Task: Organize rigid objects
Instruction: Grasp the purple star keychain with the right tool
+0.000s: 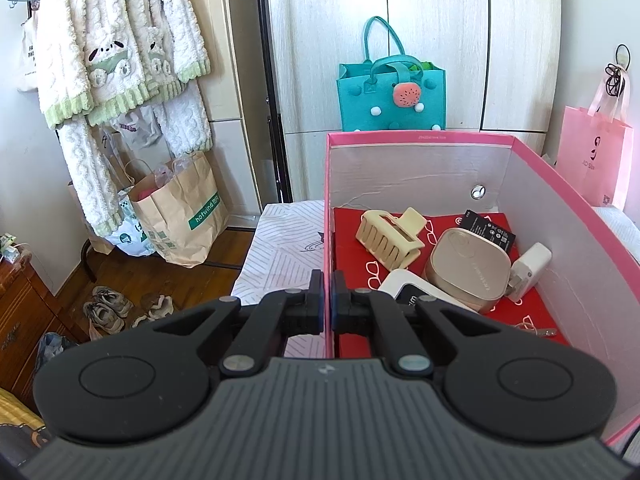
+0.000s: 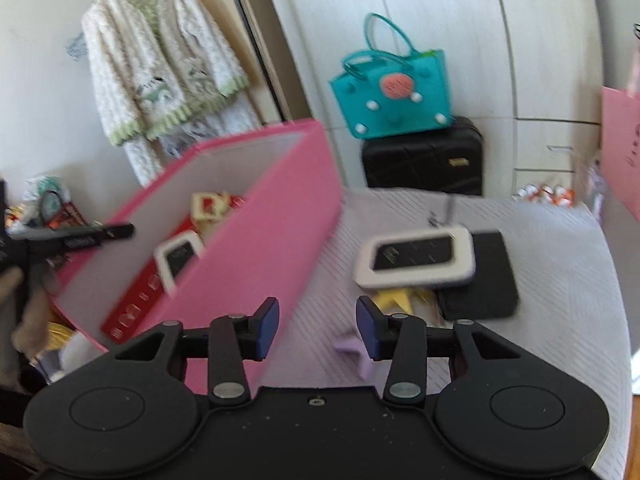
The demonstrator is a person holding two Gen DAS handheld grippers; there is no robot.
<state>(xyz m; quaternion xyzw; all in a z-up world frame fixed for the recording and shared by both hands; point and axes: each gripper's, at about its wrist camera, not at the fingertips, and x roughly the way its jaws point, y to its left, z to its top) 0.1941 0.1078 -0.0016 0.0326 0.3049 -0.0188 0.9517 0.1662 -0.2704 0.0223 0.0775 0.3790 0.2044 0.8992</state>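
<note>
The left gripper (image 1: 327,300) was seen clamped onto the thin near wall of the pink cardboard box (image 1: 560,176), its blue pads pressed against either side of the rim. The right gripper (image 2: 318,328) was held parted with nothing between its blue pads; no earlier view being given, only this stance could be told. Inside the box, whose inner walls were pale and smooth, a red liner printed with white spectacles (image 1: 352,240) was laid, and on it were gathered a cream plastic claw clip (image 1: 386,238) with long curved teeth, a rounded champagne-coloured case (image 1: 468,268) with a satin sheen, a flat black battery (image 1: 486,230), a white plug adapter (image 1: 530,266) and a white-rimmed device (image 1: 404,286) partly hidden behind the gripper. Outside the box, beyond the right gripper, a white-framed rectangular device with a dark face (image 2: 416,258) was found resting partly on a flat matte black slab (image 2: 488,276), with a small lilac piece (image 2: 354,350) just beside the gripper's right finger. Everything was carried on a bed covered in white cloth with fine grey stripes (image 2: 552,264). Around it were seen pale wood-grain wardrobe doors (image 1: 436,40), a teal felt handbag (image 2: 394,96) set on a black quilted case (image 2: 424,160), a fluffy cream-and-green cardigan (image 1: 120,40), a brown paper bag (image 1: 180,208) and a wooden floor (image 1: 160,276).
</note>
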